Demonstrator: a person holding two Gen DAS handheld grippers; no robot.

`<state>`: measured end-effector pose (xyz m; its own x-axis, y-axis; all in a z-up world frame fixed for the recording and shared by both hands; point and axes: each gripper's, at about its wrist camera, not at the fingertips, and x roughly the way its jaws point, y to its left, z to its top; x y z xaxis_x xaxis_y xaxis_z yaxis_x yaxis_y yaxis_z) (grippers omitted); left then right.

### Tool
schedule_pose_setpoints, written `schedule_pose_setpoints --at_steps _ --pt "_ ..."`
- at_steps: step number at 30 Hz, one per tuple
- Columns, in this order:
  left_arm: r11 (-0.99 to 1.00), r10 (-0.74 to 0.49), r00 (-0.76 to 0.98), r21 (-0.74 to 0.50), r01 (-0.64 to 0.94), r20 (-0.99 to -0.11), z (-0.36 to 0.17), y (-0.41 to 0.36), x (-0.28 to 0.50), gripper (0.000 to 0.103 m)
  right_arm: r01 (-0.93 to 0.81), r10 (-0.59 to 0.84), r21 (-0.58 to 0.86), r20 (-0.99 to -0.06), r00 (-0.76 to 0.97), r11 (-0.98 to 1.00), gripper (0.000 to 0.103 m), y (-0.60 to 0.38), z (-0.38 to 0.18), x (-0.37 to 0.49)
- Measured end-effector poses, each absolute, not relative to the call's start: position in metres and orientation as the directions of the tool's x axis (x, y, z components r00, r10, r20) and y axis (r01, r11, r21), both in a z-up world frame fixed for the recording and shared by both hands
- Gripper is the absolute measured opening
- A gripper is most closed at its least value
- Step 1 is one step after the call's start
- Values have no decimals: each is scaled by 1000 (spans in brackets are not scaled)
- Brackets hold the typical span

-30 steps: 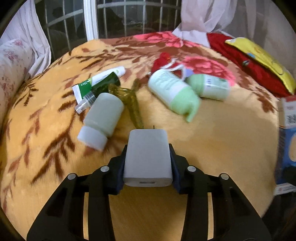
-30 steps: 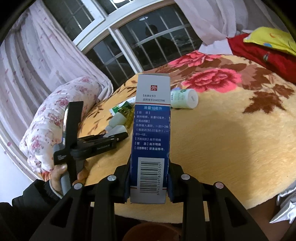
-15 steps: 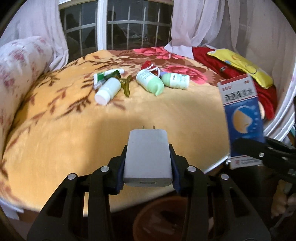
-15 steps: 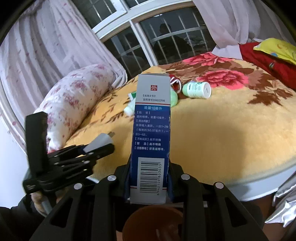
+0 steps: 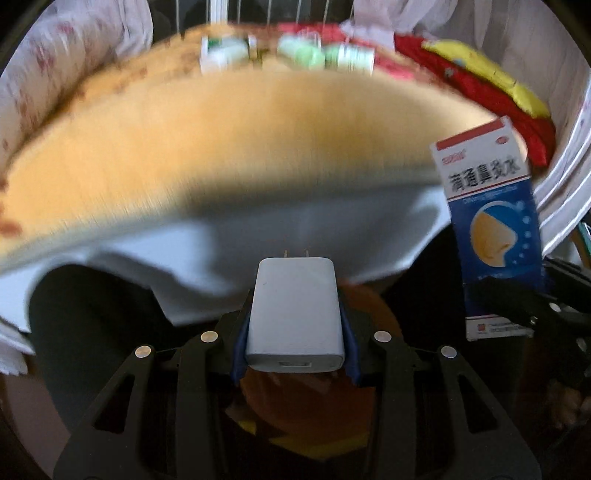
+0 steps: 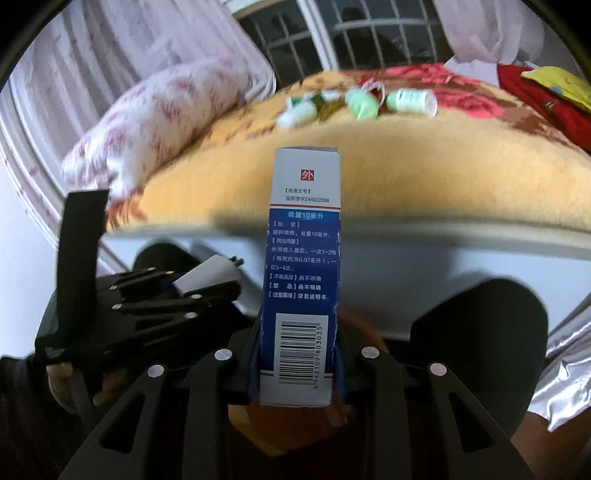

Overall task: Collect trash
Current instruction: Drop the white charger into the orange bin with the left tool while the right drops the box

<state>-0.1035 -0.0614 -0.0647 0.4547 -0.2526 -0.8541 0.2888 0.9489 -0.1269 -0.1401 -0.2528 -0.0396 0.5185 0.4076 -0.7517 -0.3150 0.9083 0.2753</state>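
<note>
My left gripper (image 5: 294,345) is shut on a white plug charger (image 5: 294,314), held off the bed's front edge above an orange-brown bin (image 5: 317,413). My right gripper (image 6: 299,363) is shut on a blue and white medicine box (image 6: 301,273), upright, above the same bin (image 6: 255,421). The box also shows in the left wrist view (image 5: 487,229), and the left gripper with the charger (image 6: 207,277) shows in the right wrist view. Several bottles and tubes (image 6: 354,101) lie far back on the yellow floral blanket (image 6: 406,166).
A floral pillow (image 6: 155,122) lies at the bed's left. Red and yellow cushions (image 5: 491,85) lie at the back right. A white sheet (image 5: 258,236) hangs over the bed's front edge. My dark-clothed knees (image 6: 480,321) flank the bin. A barred window (image 6: 351,33) is behind the bed.
Both grippers have pulled back off the bed and tilted down. The bed's edge, the sheet and the bin now fill the lower views. Both keep their hold.
</note>
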Motion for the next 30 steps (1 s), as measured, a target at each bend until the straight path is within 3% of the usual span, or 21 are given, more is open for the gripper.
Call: schedule_pose_setpoints --at_steps 7,17,19,20,25,30 --pt "953 -242 262 -178 247 -934 -118 -60 -83 39 -264 359 266 -829 429 927 30 -250 -74 -134" --pt "956 -221 154 -183 229 -963 -148 -59 -68 39 -236 329 271 -909 256 933 30 -239 -118 -111" --pt "956 -213 132 -178 232 -968 -151 -64 -65 39 -232 319 269 -922 219 935 34 -236 -125 -107" --pt "959 -196 119 -164 233 -973 -153 -65 -64 39 -229 316 268 -925 210 936 40 -236 -127 -106" --pt "962 -185 125 -153 228 -975 -151 -68 -65 51 -221 310 262 -923 227 940 46 -236 -124 -107" --pt "961 -193 157 -155 228 -969 -140 -65 -72 51 -194 310 262 -905 290 945 49 -244 -110 -115"
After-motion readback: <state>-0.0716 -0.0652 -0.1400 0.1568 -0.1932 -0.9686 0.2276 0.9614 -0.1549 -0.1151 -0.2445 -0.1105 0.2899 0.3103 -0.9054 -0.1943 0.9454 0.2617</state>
